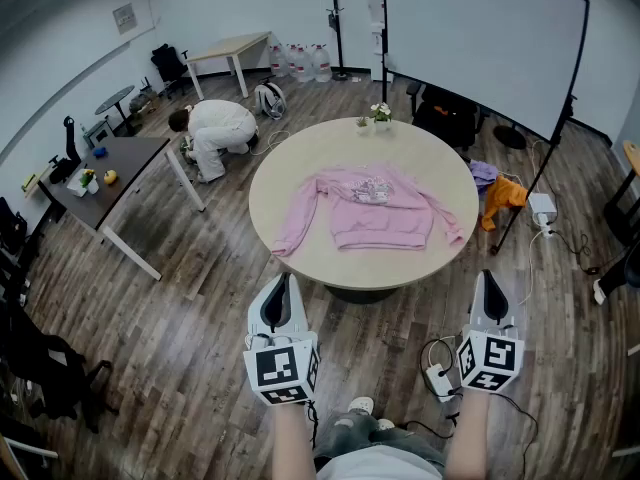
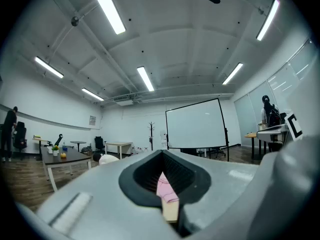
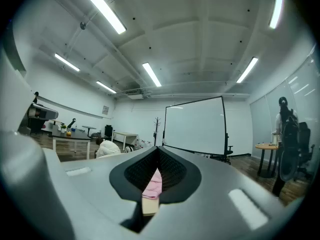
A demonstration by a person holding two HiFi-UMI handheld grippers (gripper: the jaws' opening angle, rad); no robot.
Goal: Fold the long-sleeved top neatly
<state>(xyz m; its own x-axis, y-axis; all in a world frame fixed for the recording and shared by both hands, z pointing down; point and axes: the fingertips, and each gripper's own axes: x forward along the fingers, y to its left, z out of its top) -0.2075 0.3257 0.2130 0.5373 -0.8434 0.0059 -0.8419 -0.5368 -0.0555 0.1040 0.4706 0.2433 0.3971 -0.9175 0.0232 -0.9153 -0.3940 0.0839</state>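
Note:
A pink long-sleeved top (image 1: 372,206) lies spread flat on the round beige table (image 1: 290,173), front side up, with both sleeves angled out and down. My left gripper (image 1: 283,280) and right gripper (image 1: 487,276) hover level over the floor, short of the table's near edge and apart from the top. Both are shut with nothing held. In the left gripper view the left gripper (image 2: 162,153) shows a sliver of the pink top (image 2: 166,190) beyond its closed jaws. The right gripper (image 3: 157,150) likewise shows only a strip of the top (image 3: 152,183).
A small potted plant (image 1: 379,114) stands at the table's far edge. A person (image 1: 218,128) crouches on the floor at the back left, beside a dark desk (image 1: 120,173). A projector screen (image 1: 480,38) stands at the back right. Orange cloth (image 1: 503,196) and cables with a power strip (image 1: 437,376) lie on the floor.

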